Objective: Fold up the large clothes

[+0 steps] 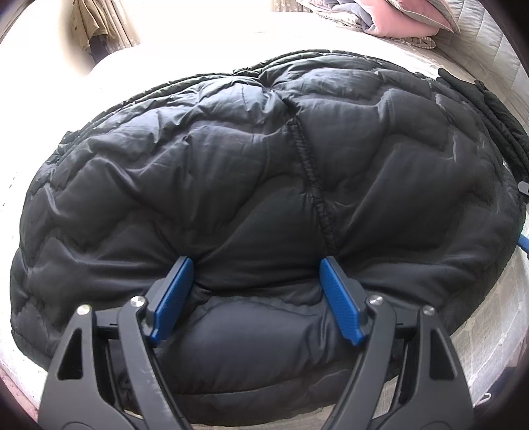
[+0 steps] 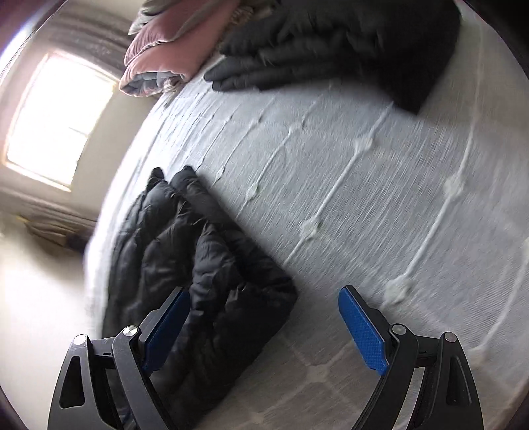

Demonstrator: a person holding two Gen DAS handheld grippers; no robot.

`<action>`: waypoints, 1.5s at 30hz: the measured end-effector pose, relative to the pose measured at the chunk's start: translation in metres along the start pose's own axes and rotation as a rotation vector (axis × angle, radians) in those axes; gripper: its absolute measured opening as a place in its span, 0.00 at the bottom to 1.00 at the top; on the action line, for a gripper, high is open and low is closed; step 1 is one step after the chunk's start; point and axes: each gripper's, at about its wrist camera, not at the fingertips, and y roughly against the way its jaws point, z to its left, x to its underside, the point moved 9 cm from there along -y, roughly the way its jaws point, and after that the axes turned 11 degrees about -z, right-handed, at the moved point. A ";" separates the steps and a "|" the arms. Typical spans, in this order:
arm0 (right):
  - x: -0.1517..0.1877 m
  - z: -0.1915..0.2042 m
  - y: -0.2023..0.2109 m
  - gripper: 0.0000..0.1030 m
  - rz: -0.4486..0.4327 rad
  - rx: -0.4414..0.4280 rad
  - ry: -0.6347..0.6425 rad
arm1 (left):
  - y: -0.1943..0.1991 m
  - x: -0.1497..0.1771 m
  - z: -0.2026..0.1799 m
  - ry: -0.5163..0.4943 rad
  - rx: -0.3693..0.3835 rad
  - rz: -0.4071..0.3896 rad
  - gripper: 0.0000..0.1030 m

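A black quilted puffer jacket point(image 1: 264, 158) lies folded into a thick bundle on the bed. My left gripper point(image 1: 256, 264) is open, its blue pads point(image 1: 173, 297) pressed against the jacket's near edge, with a bulge of fabric between them. In the right wrist view the same jacket point(image 2: 198, 264) lies at lower left on the white quilted mattress point(image 2: 363, 198). My right gripper point(image 2: 264, 297) is open and empty, held above the jacket's corner and the mattress. That view is motion-blurred.
Folded pink and grey bedding point(image 1: 396, 16) lies at the head of the bed and also shows in the right wrist view point(image 2: 172, 43). Another dark garment point(image 2: 330, 43) lies at the far side. A bright window point(image 2: 56, 119) is at left. The bed edge runs beside the jacket.
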 end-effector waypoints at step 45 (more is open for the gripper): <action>0.028 0.108 0.002 0.12 -0.138 -0.179 0.316 | 0.014 -0.013 -0.004 0.024 0.088 -0.071 0.76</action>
